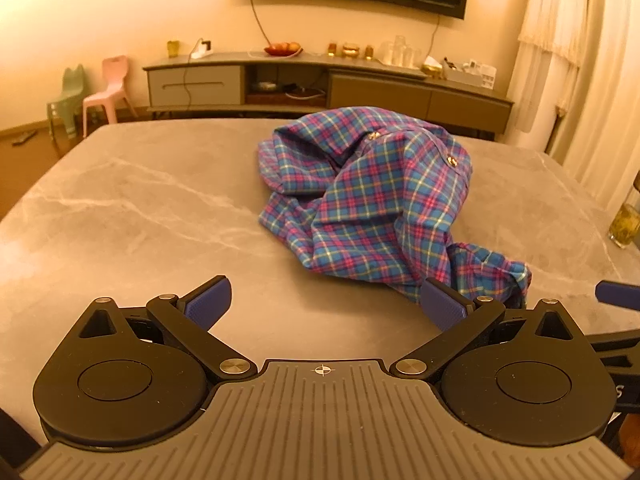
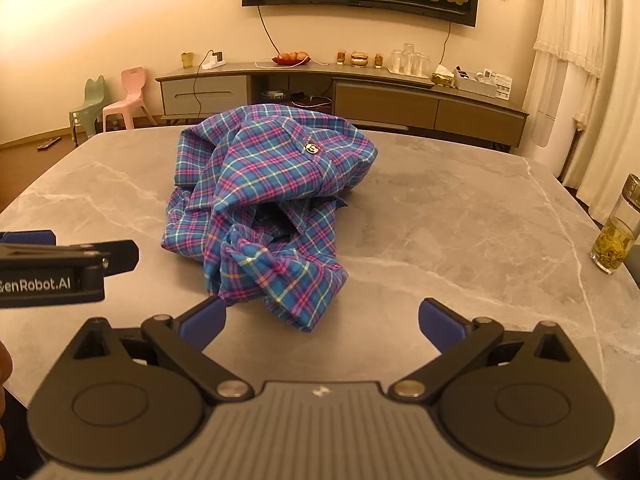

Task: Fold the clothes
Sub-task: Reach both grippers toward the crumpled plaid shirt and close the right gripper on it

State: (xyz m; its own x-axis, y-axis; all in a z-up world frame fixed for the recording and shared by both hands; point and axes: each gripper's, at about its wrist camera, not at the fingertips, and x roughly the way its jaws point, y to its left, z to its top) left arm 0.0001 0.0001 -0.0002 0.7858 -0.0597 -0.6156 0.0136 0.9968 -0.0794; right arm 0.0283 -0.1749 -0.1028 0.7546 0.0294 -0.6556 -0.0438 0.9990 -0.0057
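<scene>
Plaid shirt [image 1: 368, 196] lies crumpled in a heap on the grey marble table [image 1: 132, 200], roughly mid-table and nearer the far edge than the near one, with a twisted tail of cloth trailing toward the near edge. Nothing folded yet; my read is the job is at its very start, at the reach-and-spread step.

Left tool [image 1: 326, 302]: jaws spread wide, nothing between them, poised over bare table just short of the trailing cloth. Its right pad sits just beside the tail's end; whether it touches the cloth I cannot tell. Right tool [image 2: 322, 318]: likewise released and empty, the nearest lump of cloth just ahead of its gap.

Orientation: the heap runs long from the far edge toward the near edge. The bulkier part, with snap buttons [image 2: 311, 148] showing, is at the far end, the narrow tail at the near end. Which part is collar, hem or sleeve cannot be read from this bundle.

Doing the step well, as I judge it:
- Pinch a single layer at an identifiable edge, not a wad.
- Take two well-separated points, one per tool, then lift and shake or drag flat.
- Keep clear of the glass of tea [image 2: 612, 246] at the right edge of the table when spreading.
</scene>
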